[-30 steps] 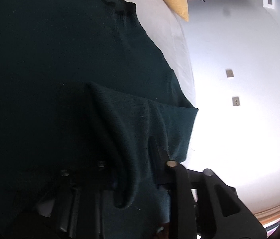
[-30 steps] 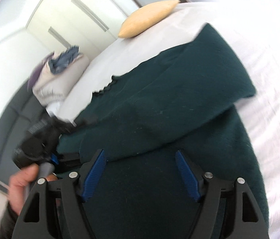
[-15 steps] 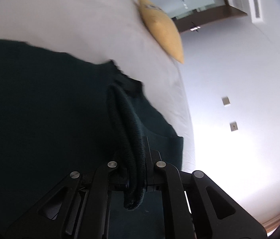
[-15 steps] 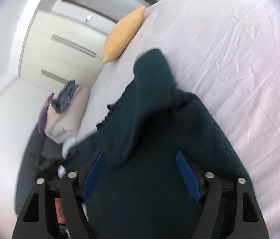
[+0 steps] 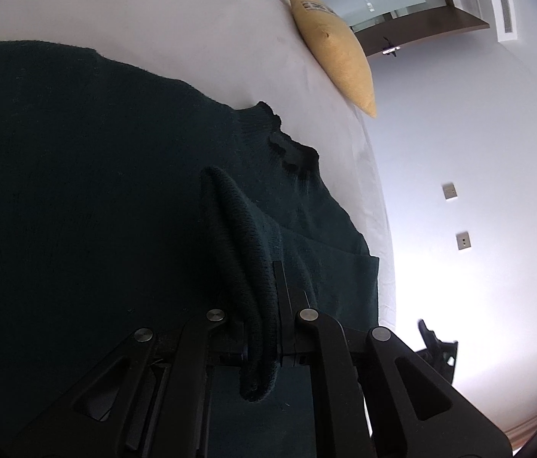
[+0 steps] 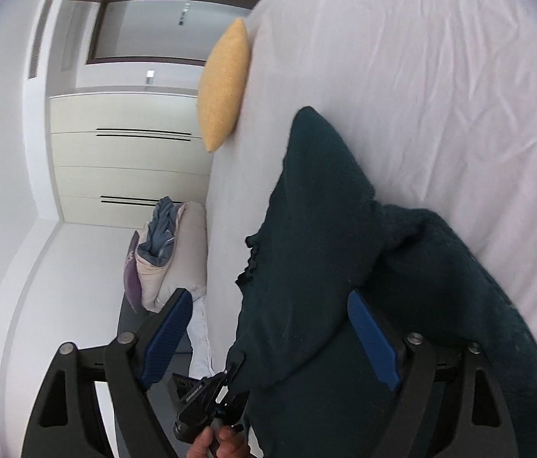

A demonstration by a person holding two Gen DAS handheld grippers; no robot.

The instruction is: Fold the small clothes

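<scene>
While lying on the bed: dark green sweater (image 5: 77, 175), spreading over the white sheet (image 5: 154, 11), with one part folding over the rest.
Left gripper (image 5: 259, 328): squeezing tight on a thick fold of the sweater, with the fold sticking up between the two black fingers (image 5: 308, 315) and hanging down a bit behind them.
Sweater neck: showing as a wavy, frilly edge (image 5: 287, 149) just past the pinched fold, lying close to the bed's side.
Right gripper (image 6: 268, 339): standing wide apart, gripping nothing, hovering over the sweater (image 6: 344, 267).
Blue pads (image 6: 373, 336): facing each other, one over the sweater, the other one (image 6: 165, 332) sitting out past the bed's edge.
Sweater in right view: bunching up into a pointed hump, with the point reaching toward the pillow.
Yellow pillow (image 6: 224, 80): resting at the far edge of the bed, well apart from the sweater.
Pile of bedding (image 6: 169, 252): sitting beside the bed, with blue cloth (image 6: 159, 229) lying on top.
Hand (image 6: 215, 444): peeking in at the bottom of the right view, holding the other black tool.
Wall plates (image 5: 455, 215): sitting on the white wall past the bed.
</scene>
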